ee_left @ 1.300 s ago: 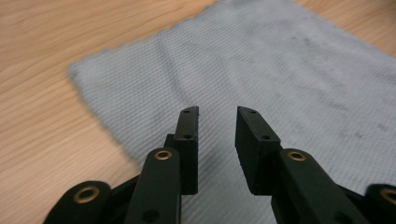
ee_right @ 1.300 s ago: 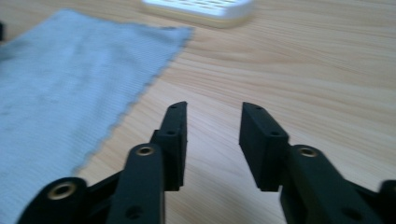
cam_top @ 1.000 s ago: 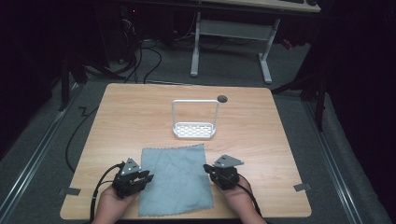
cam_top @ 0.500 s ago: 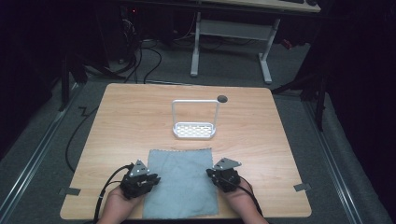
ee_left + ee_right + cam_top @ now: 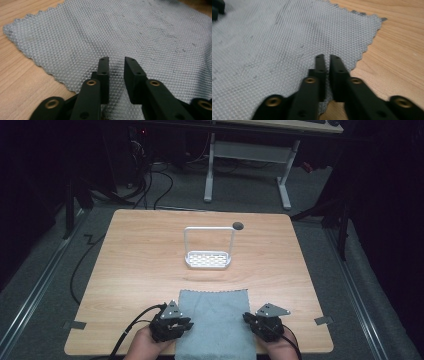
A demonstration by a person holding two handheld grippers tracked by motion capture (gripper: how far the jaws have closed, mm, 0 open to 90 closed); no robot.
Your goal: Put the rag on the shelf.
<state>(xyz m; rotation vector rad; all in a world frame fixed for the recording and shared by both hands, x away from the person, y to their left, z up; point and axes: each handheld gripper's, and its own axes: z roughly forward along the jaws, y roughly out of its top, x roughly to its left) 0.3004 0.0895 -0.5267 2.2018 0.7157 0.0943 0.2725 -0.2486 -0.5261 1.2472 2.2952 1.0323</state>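
Both hands are sitting low at the near edge: left gripper lying released over the grey cloth, right gripper lying nearly clenched, grasping nothing.

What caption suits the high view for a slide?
Two handheld grippers, left and right, flank a grey textured cloth on a wooden table.

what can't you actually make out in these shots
- Near edge of the grey cloth: cut off by the bottom of the high view.
- Whether the right gripper pinches cloth: its jaws stand almost together over the edge, contact unclear.
- Left gripper: jaws apart over the cloth; touching or hovering, unclear.
- Dark round spot behind the white wire rack: too small to identify.
- Both hands: mostly cut off at the bottom of the high view.
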